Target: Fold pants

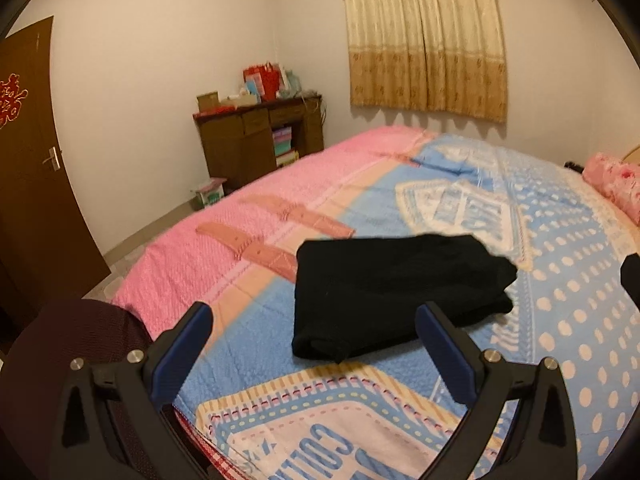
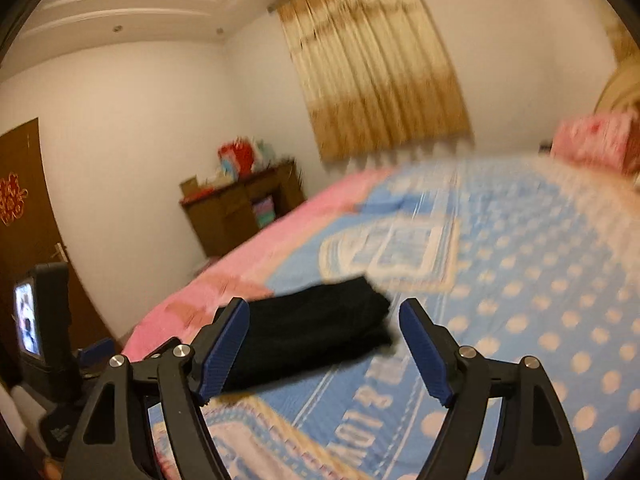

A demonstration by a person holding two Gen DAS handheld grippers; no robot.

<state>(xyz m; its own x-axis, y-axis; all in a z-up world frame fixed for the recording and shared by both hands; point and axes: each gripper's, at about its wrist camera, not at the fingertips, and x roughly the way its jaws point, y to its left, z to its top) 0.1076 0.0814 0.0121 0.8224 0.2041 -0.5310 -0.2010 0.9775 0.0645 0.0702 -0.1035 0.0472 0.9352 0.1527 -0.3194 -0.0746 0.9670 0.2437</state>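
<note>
The black pants (image 1: 384, 292) lie folded into a compact rectangle on the bed's blue, pink and cream blanket (image 1: 560, 280). My left gripper (image 1: 314, 320) is open and empty, hovering just in front of the pants' near edge. In the right wrist view the folded pants (image 2: 312, 336) sit ahead and to the left of my right gripper (image 2: 324, 322), which is open and empty above the blanket (image 2: 520, 300). That view is blurred. The left gripper's body (image 2: 44, 320) shows at its left edge.
A pink pillow (image 1: 612, 184) lies at the bed's far right. A brown wooden cabinet (image 1: 256, 140) with boxes and bags on top stands against the far wall under a beige curtain (image 1: 424, 36). A brown door (image 1: 32, 160) is at left. A dark chair back (image 1: 80, 340) sits by the bed's near corner.
</note>
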